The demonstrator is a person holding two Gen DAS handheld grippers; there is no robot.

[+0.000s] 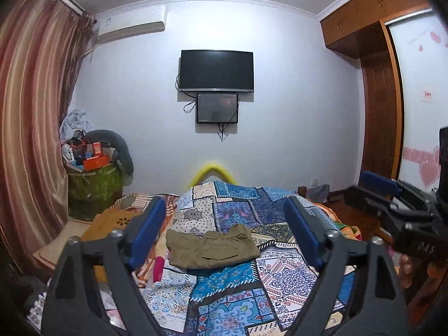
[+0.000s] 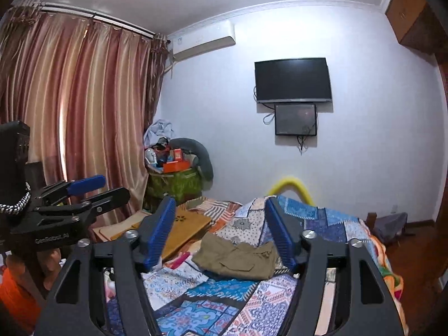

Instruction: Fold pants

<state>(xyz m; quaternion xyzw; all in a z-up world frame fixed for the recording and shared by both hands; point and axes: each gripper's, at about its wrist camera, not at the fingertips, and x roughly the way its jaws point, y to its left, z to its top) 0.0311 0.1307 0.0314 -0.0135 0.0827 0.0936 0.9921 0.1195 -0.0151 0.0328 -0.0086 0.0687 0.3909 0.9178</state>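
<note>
Pants (image 1: 212, 249) look folded w/ both grippers' fingers wide, empty; pants lie ahead btwn fingers, so press edges flat.

White-walled bedroom (image 1: 294, 98): wall television (image 1: 216, 70), striped curtains (image 2: 78, 98), wooden wardrobe (image 1: 372, 64).
</note>
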